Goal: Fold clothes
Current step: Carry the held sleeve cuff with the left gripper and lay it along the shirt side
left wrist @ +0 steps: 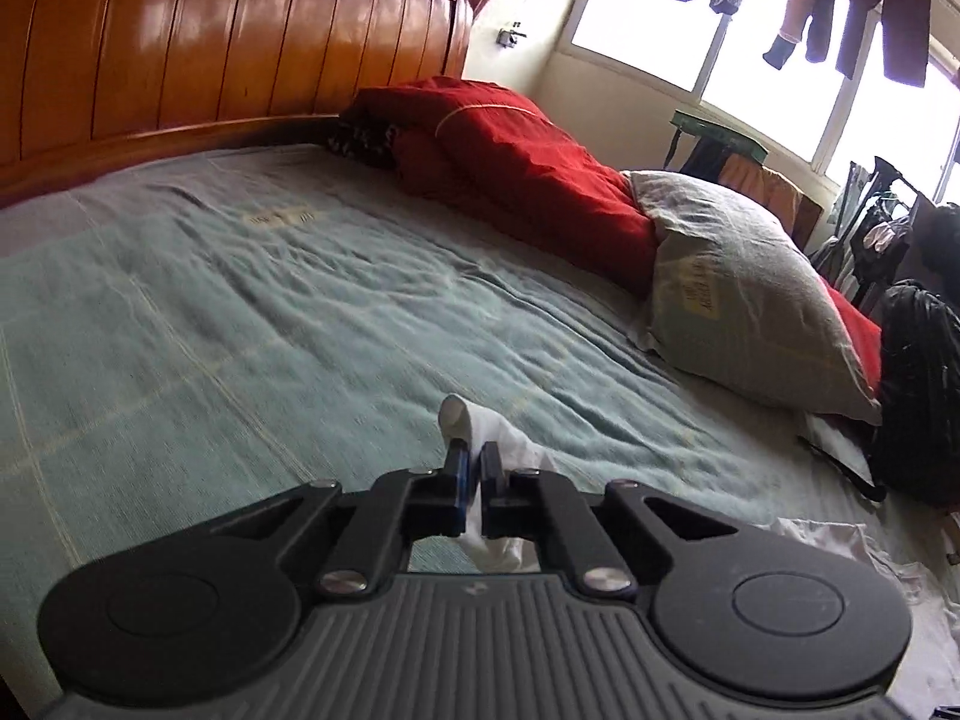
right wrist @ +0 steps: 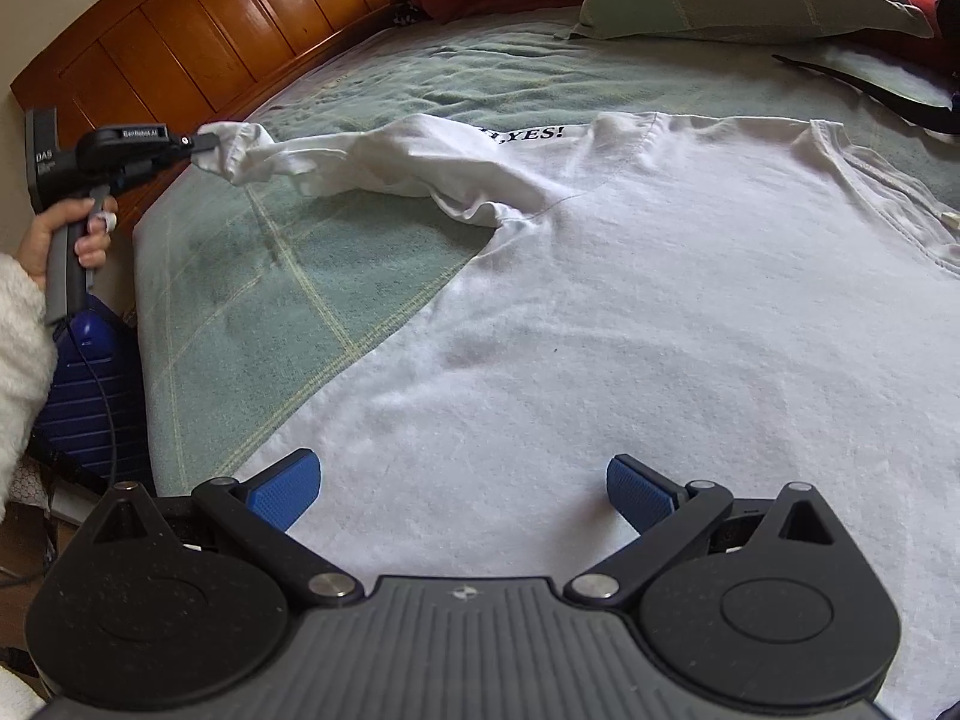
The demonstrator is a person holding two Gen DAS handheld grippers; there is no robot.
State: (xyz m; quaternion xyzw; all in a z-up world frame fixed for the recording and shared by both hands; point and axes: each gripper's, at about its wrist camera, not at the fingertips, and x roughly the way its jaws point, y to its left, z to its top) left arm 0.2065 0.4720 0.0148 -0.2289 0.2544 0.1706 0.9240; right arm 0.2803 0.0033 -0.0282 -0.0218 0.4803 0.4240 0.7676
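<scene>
The white shirt [right wrist: 600, 300] lies spread flat on the bed [right wrist: 240, 300], its body not folded. One sleeve [right wrist: 252, 150] is pulled out sideways, and the left gripper [left wrist: 474, 462] has its jaws clamped on the cuff. The right gripper [right wrist: 462, 486] hovers over the shirt with jaws wide apart. I judge most folds remain. Black print shows near the far edge.

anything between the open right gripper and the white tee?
Nothing visible. The right hand-held gripper hangs open directly over the white cotton T-shirt spread on the green checked bedspread; the left hand-held gripper pinches its sleeve, off to the side.
</scene>
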